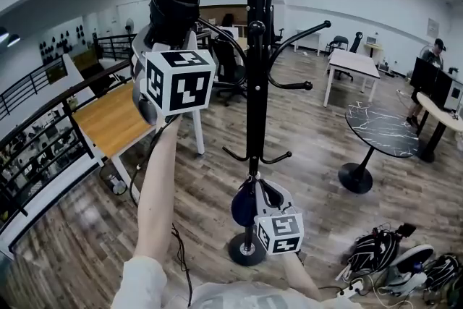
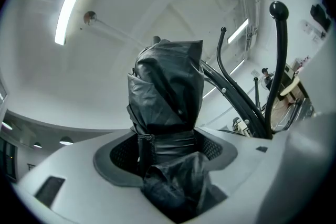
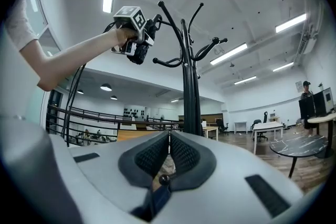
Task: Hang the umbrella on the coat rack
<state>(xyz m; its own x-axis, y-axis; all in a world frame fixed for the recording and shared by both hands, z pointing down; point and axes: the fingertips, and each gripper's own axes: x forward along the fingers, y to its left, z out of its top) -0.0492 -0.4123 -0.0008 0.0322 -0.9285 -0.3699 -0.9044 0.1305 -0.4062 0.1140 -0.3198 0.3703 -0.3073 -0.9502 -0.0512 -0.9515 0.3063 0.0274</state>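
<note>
The coat rack (image 1: 256,83) stands just right of the raised left gripper (image 1: 171,36), and one knobbed hook (image 2: 277,10) rises beside the jaws. Those jaws are clamped on the folded black umbrella (image 2: 168,92) — a short bundle of crinkled, glossy cloth bound by a strap (image 2: 167,140), standing up out of the gripper. I judge it light, soft outside, stiff at the core and rather slippery — best held around the strapped middle, as here. The right gripper (image 3: 169,153) hangs low by the pole (image 3: 191,102), jaws pressed together.
</note>
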